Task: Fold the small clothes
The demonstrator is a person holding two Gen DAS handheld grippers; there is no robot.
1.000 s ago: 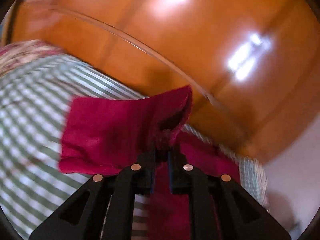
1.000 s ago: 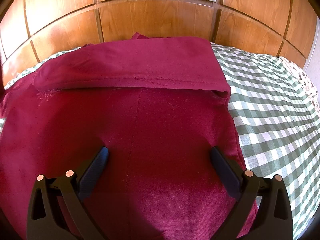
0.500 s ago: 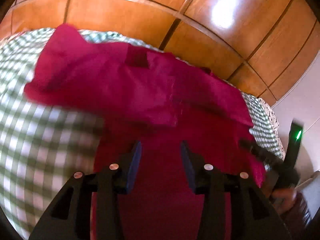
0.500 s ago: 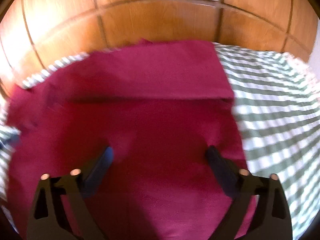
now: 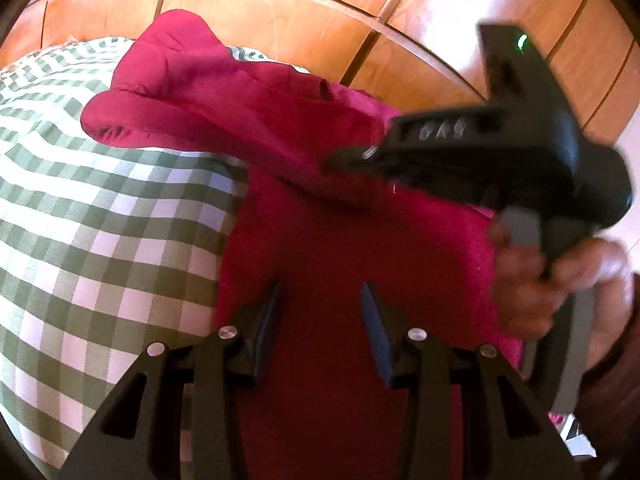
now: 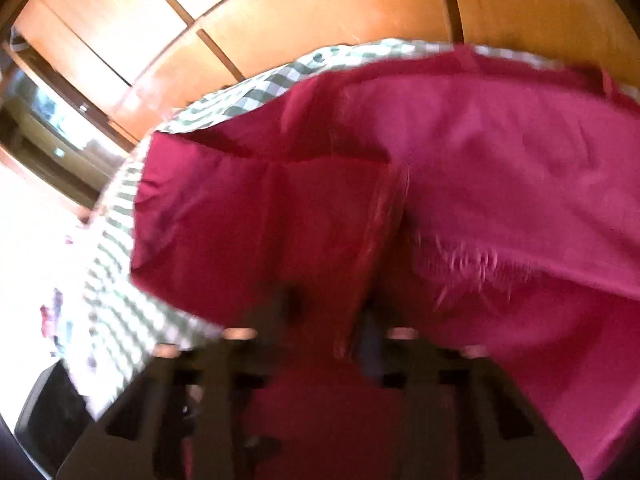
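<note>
A dark red garment (image 5: 320,240) lies on the green-and-white checked bedspread (image 5: 100,220), its far part bunched up in a fold (image 5: 172,92). My left gripper (image 5: 320,312) is open and empty just above the cloth's near part. My right gripper (image 5: 340,160) shows in the left wrist view, held by a hand (image 5: 560,280), its tips at the folded edge. The right wrist view is blurred; there my right gripper (image 6: 360,320) looks shut on a raised ridge of the red garment (image 6: 384,232).
A glossy wooden panelled headboard (image 5: 360,12) rises behind the bed. In the right wrist view the bed's edge (image 6: 120,240) runs down the left, with bright floor and a dark object (image 6: 44,408) beyond.
My left gripper let go of the cloth and opened. My right gripper, open a second ago, swung left and closed on a fold of the garment, lifting it.
</note>
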